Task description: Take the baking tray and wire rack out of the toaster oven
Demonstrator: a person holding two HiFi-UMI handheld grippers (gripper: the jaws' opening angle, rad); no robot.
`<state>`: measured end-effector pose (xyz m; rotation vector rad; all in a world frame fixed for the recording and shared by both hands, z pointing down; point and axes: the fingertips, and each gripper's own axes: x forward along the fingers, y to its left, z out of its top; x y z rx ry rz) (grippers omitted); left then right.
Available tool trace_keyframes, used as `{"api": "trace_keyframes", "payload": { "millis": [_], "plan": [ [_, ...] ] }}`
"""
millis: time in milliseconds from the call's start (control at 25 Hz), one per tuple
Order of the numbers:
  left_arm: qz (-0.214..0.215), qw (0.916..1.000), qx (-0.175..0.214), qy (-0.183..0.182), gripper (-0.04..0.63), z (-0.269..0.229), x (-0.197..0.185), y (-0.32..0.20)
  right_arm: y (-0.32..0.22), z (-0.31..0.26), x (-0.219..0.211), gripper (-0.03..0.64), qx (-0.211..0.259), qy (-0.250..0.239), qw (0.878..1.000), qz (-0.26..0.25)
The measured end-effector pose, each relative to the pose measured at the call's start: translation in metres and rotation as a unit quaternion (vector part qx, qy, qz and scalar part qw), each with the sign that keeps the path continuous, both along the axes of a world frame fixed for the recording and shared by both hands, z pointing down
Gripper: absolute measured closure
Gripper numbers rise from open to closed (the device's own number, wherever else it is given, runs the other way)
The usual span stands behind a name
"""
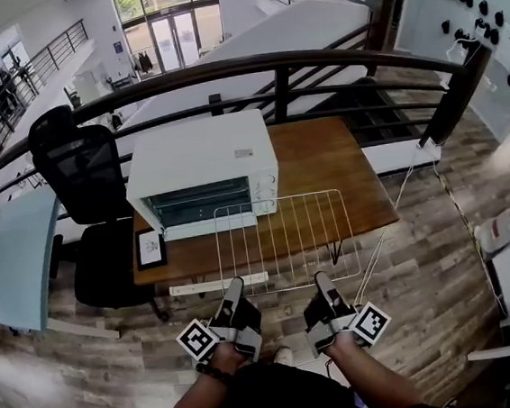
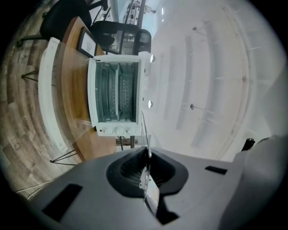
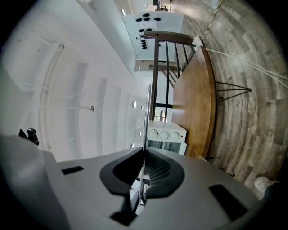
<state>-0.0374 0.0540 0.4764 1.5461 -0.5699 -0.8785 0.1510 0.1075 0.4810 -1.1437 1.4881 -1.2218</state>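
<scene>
A wood-plank floor point(image 1: 427, 289) runs under a brown wooden table point(image 1: 341, 162) that stands against a dark metal railing point(image 1: 250, 66), with a black office chair point(image 1: 84, 171) at the table's left end. On the left part of the table sits the white toaster oven point(image 1: 200, 159), its glass door dropped open towards the person and the door's white handle point(image 1: 218, 284) lying at the table's near edge. A small framed card point(image 1: 150, 248) lies just left of the door. The wire rack point(image 1: 286, 236) is out of the oven. It is held about level in the air in front of the oven and to the right of its mouth, over the table's near edge and the floor beyond it. The left gripper point(image 1: 235, 287) is clenched on the rack's near edge towards its left side, and the right gripper point(image 1: 321, 280) is clenched on the same edge towards its right. In the left gripper view the jaws pinch a thin wire of the rack point(image 2: 143, 130) that runs out towards the oven point(image 2: 117, 94), and the right gripper view shows the same pinch on a wire point(image 3: 147, 112). A flat shelf point(image 2: 118, 94) crosses the middle of the oven's cavity; I cannot tell whether it is the baking tray.
</scene>
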Motion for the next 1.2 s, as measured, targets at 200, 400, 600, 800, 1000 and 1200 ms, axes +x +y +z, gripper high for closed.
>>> {"api": "trace_keyframes", "payload": {
  "millis": [200, 400, 600, 800, 1000, 1200],
  "plan": [
    [0.040, 0.9992, -0.002, -0.004, 0.586, -0.001, 0.053, 0.011, 0.025, 0.000, 0.048, 0.606, -0.003, 0.013, 0.999, 0.035],
    [0.083, 0.9963, -0.002, -0.024, 0.586, 0.005, 0.090, 0.022, 0.042, 0.003, 0.081, 0.606, -0.004, 0.014, 0.997, 0.069],
    [0.129, 0.9903, 0.005, -0.051, 0.586, 0.009, 0.125, 0.023, 0.052, 0.013, 0.110, 0.606, -0.014, 0.015, 0.994, 0.107],
    [0.176, 0.9822, 0.007, -0.065, 0.586, 0.022, 0.167, 0.004, 0.049, 0.021, 0.143, 0.606, -0.024, 0.029, 0.988, 0.151],
    [0.220, 0.9595, 0.010, -0.176, 0.586, 0.058, 0.189, -0.023, 0.025, 0.034, 0.167, 0.606, -0.049, 0.037, 0.983, 0.173],
    [0.239, 0.9504, -0.020, -0.198, 0.584, 0.086, 0.194, -0.045, 0.002, 0.065, 0.174, 0.606, -0.086, 0.030, 0.980, 0.178]
  ]
}}
